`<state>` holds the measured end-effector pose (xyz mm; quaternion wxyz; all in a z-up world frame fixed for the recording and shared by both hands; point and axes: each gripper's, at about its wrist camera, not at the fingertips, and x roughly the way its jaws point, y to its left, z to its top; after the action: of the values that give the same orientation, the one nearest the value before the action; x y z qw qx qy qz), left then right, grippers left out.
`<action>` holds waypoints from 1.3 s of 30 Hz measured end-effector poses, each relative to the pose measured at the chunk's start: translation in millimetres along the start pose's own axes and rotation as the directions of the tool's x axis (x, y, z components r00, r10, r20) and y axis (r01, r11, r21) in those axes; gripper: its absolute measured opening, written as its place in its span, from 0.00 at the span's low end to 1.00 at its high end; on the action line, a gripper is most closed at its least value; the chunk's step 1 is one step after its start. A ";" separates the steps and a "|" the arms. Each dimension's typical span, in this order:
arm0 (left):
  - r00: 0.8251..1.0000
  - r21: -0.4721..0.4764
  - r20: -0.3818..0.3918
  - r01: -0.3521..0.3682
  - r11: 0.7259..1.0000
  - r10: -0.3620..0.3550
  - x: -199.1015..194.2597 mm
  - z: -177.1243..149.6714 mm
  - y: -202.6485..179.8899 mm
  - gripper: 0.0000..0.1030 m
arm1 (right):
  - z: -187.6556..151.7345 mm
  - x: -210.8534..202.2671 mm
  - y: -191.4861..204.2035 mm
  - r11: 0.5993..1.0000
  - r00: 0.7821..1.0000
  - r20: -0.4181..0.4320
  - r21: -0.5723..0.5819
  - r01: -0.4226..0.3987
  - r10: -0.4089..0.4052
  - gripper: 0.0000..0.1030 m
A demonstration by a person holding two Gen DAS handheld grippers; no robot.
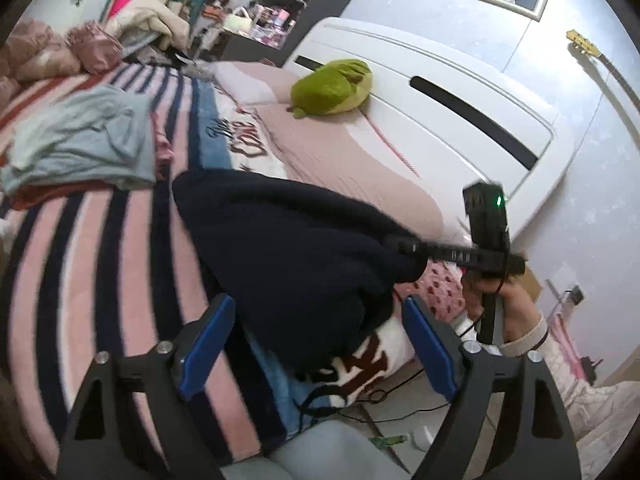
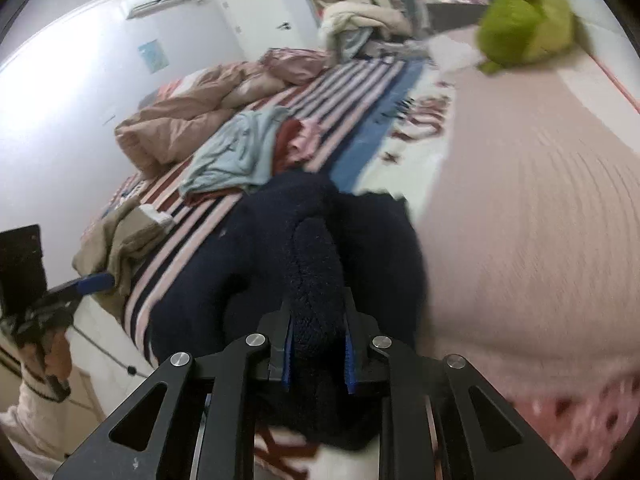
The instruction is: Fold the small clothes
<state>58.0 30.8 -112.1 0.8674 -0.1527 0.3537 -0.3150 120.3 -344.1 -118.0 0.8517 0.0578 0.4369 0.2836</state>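
Note:
A dark navy fleece garment [image 1: 288, 256] lies bunched on the striped blanket near the bed's edge. My right gripper [image 2: 318, 356] is shut on a thick fold of this navy garment [image 2: 316, 264] and holds it up; it also shows in the left wrist view [image 1: 400, 245], gripping the garment's right side. My left gripper [image 1: 316, 344] is open and empty, its blue pads on either side of the garment's near edge. Its blue tip shows at the left of the right wrist view [image 2: 94, 282].
A pile of light blue, red and pink clothes [image 1: 84, 140] lies further up the striped blanket [image 1: 100, 264]. A green plush toy [image 1: 332, 86] sits on the pink pillow by the white headboard [image 1: 440, 92]. A beige garment [image 2: 120, 240] and a rumpled duvet [image 2: 192, 120] lie beyond. Cables [image 1: 380, 400] run on the floor.

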 end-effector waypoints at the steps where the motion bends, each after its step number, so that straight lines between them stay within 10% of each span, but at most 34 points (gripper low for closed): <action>1: 1.000 -0.018 -0.008 0.021 1.000 -0.021 9.3 1.8 3.0 0.86 | -9.9 0.8 -5.8 1.000 1.000 -0.019 0.013 0.007 -0.007 0.12; 19: 0.967 -0.339 -0.171 0.121 0.933 -0.188 135.8 16.6 48.3 0.94 | -38.4 9.5 -29.9 0.995 0.998 -0.032 0.082 -0.057 0.060 0.13; 28: 0.975 -0.328 -0.140 0.120 0.937 -0.174 118.5 8.7 42.9 0.52 | -33.5 10.8 -33.5 0.992 0.997 -0.039 0.109 -0.067 0.072 0.18; 31: 0.975 -0.318 -0.132 0.127 0.940 -0.177 110.4 8.3 42.4 0.49 | -31.8 10.1 -43.0 0.986 0.997 -0.051 0.164 -0.043 0.052 0.42; 33: 0.975 -0.321 -0.125 0.135 0.937 -0.183 106.4 8.8 43.7 0.48 | -32.3 12.7 -52.8 0.980 0.998 -0.070 0.200 0.005 0.009 0.81; 35: 0.975 -0.309 -0.129 0.133 0.942 -0.180 103.3 6.6 44.1 0.48 | -35.6 20.2 -63.1 0.966 0.991 -0.091 0.248 -0.077 0.102 0.78; 39: 0.974 -0.302 -0.114 0.153 0.941 -0.195 94.7 5.0 46.5 0.46 | -40.1 33.1 -65.3 0.921 0.959 -0.087 0.316 -0.229 0.269 0.36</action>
<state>134.1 4.1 -180.3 0.7765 -0.2866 0.4424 -0.3453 132.5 -386.7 -188.6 0.7599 0.2241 0.5180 0.3226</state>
